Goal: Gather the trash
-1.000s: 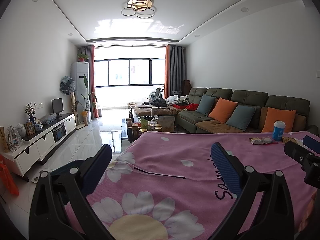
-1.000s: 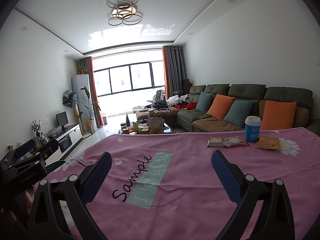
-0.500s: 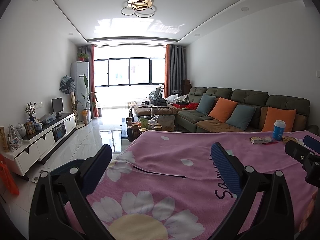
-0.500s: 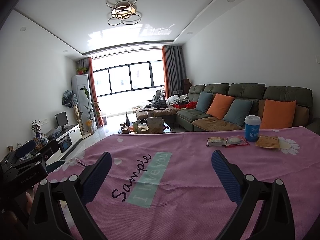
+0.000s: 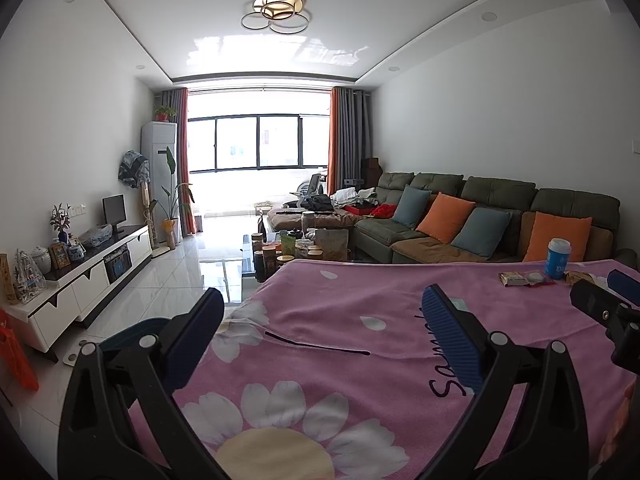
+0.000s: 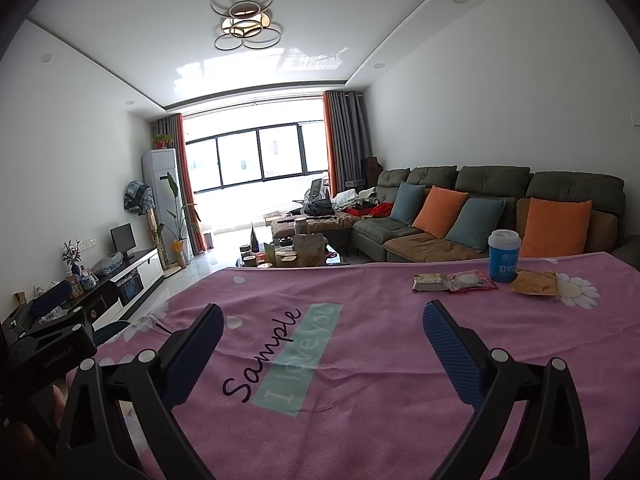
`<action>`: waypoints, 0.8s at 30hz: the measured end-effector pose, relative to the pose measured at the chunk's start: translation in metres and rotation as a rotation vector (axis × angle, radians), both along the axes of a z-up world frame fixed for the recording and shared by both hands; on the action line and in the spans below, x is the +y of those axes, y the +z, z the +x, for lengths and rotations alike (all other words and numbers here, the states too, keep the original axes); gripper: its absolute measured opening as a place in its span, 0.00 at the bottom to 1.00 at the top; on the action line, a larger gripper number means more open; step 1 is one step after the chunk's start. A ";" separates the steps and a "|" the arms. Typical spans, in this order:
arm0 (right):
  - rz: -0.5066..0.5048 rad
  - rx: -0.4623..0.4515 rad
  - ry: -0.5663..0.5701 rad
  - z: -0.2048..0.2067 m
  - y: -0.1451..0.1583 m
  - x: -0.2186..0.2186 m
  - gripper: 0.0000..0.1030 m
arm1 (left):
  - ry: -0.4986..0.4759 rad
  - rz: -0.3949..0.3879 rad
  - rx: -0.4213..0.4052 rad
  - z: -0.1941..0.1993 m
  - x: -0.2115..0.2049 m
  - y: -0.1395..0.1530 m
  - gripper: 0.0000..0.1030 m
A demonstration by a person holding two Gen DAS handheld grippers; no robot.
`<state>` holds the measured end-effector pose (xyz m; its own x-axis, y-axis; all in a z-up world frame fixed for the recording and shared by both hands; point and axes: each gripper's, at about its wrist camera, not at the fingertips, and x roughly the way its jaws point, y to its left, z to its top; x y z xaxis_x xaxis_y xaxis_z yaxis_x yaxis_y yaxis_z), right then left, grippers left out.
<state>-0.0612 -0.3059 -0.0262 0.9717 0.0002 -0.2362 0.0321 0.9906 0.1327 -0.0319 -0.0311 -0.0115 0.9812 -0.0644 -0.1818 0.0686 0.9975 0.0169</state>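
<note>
A home living room: a long green sofa [image 6: 496,196] with orange and blue cushions [image 6: 556,226], a low TV cabinet [image 5: 92,272] with a screen, curtains [image 6: 346,140] at a wide window, and a ring ceiling lamp [image 6: 244,20].

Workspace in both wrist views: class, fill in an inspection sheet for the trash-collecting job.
Surface: pink flowered cloth covers the table.
Job's things: grey wrapper, red wrapper, brown packet lying flat at the far right; blue cup upright behind them.
Clutter: nothing seen.
Grippers: left hand-held gripper and right hand-held gripper open, empty, above the cloth.
Cables: nothing seen.
Surroundings: sofa with cushions, coffee table, TV cabinet.
</note>
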 end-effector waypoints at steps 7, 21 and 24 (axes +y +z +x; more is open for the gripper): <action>0.001 0.000 -0.001 0.000 0.000 0.000 0.94 | 0.000 0.001 0.001 0.001 -0.001 -0.001 0.95; 0.004 0.002 -0.003 -0.001 -0.001 -0.001 0.94 | -0.002 0.000 0.003 0.001 0.000 -0.005 0.95; 0.003 0.002 -0.003 -0.001 -0.002 -0.001 0.94 | -0.003 -0.001 0.005 0.001 -0.001 -0.004 0.95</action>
